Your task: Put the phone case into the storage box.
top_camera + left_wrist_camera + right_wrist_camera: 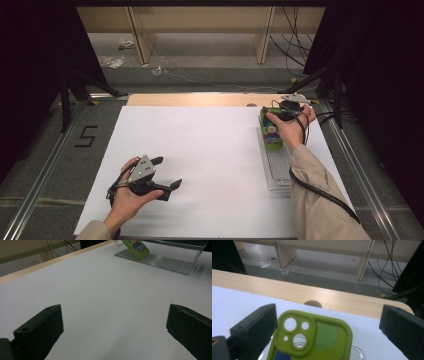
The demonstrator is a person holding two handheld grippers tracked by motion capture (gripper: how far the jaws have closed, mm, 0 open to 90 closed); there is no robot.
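The right gripper [288, 109] has its jaws spread wide at the table's far right, with a green phone case [312, 340] standing between them; the case leans close to the left jaw, and I cannot tell whether it touches. Its camera cut-outs face the gripper's own view, and a cartoon figure is printed on the other face [271, 134]; no lettering is readable. The case's lower end sits in a clear plastic tray [278, 172], which lies along the right edge of the white sheet [200, 165]. The left gripper [162, 175] hangs low over the near left of the sheet, jaws wide apart with only bare white between them. On the grey floor left of the table is a black "5" [86, 136]. Beyond the wooden table edge [287, 291] are cables [292, 45] and scraps of litter [112, 61].
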